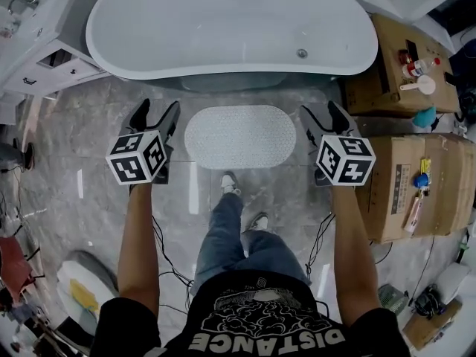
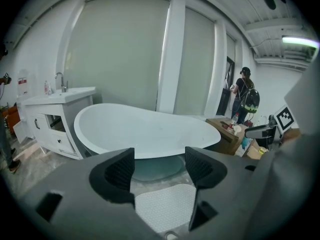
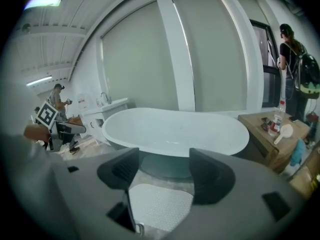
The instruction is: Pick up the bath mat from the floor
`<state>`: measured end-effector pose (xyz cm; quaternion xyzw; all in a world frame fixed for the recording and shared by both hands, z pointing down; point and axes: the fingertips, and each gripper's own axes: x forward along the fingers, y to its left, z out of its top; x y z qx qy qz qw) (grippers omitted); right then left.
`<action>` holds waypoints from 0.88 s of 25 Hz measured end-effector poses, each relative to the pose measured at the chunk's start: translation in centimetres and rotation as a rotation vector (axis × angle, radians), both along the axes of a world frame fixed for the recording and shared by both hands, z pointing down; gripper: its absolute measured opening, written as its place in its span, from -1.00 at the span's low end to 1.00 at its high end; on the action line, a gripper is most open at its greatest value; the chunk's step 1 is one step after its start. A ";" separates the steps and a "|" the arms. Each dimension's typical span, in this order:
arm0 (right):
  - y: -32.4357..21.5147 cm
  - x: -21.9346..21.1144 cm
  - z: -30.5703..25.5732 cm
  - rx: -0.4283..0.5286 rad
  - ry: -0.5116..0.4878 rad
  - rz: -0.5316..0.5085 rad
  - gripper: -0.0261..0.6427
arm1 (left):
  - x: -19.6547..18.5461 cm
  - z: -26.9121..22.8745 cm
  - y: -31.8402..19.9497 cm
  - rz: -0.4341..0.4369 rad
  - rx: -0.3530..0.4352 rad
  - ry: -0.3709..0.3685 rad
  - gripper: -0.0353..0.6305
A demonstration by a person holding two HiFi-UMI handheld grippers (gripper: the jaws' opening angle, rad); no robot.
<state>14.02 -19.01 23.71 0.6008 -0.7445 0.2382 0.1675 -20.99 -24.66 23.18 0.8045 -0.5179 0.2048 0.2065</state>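
Observation:
A white oval bath mat (image 1: 240,136) with a bumpy surface lies flat on the grey marble floor, just in front of the bathtub. My left gripper (image 1: 158,119) hangs open off the mat's left end, above the floor, with nothing between its fingers. My right gripper (image 1: 321,117) hangs open off the mat's right end, also empty. In the left gripper view the mat (image 2: 165,206) shows below and between the open jaws of that gripper (image 2: 159,167). The right gripper view has the mat (image 3: 159,204) low between the jaws of the right gripper (image 3: 162,169).
A white freestanding bathtub (image 1: 230,24) stands right behind the mat. A white vanity (image 1: 41,47) is at the far left. Cardboard boxes (image 1: 413,184) with bottles and tools stand at the right. My feet (image 1: 230,184) are at the mat's near edge. A person with a backpack (image 2: 246,96) stands beyond.

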 end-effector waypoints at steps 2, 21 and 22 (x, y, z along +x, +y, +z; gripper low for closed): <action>0.8 0.7 2.0 -0.010 -0.001 -0.005 0.01 | 0.2 2.1 0.7 -0.004 -0.011 -0.003 0.09; -0.1 2.7 25.8 -0.058 0.001 -0.036 0.06 | -1.9 25.4 2.0 -0.020 -0.066 -0.063 0.13; -0.2 2.8 27.2 -0.059 0.002 -0.037 0.06 | -1.9 26.8 1.8 -0.017 -0.066 -0.065 0.13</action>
